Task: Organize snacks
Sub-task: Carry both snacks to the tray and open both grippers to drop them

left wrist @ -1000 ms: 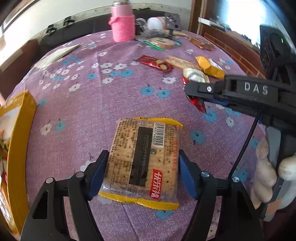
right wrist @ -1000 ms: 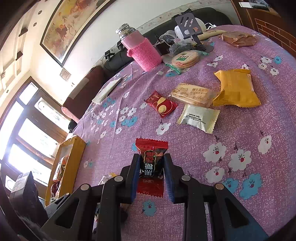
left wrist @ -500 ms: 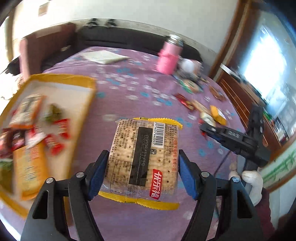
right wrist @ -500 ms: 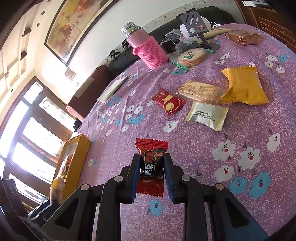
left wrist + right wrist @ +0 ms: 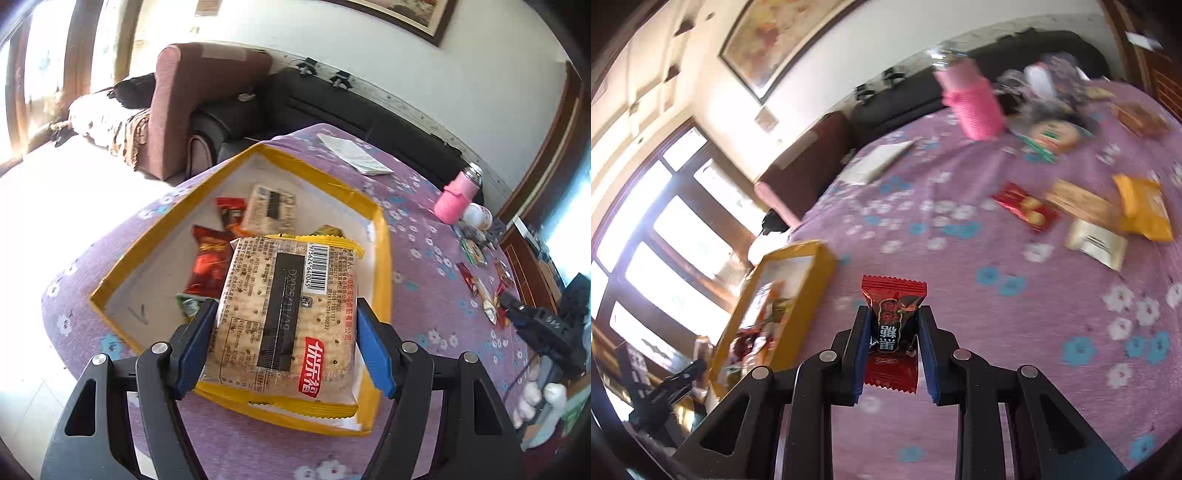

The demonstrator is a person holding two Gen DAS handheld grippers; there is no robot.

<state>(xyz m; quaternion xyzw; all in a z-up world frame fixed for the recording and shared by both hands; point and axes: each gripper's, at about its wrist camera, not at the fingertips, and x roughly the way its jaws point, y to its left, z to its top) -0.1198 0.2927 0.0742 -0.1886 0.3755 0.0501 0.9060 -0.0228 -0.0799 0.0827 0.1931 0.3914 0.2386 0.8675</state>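
Delivery is the step in hand: my left gripper [image 5: 282, 345] is clamped on the cracker packet [image 5: 284, 321], held above the yellow-rimmed box [image 5: 384, 258] where other snacks already lie, while my right gripper [image 5: 892, 350] pinches a red candy [image 5: 894, 328] over the purple tablecloth [image 5: 997, 332], short of that box. Next I judge each must be lowered inside the rim before letting go. The packet shows a barcode, a dark strip reading roughly "2025/11/19" and a red logo in Chinese characters; the candy's print is Chinese too.

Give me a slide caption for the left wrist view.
Left gripper holds a cracker pack over the yellow box of snacks.
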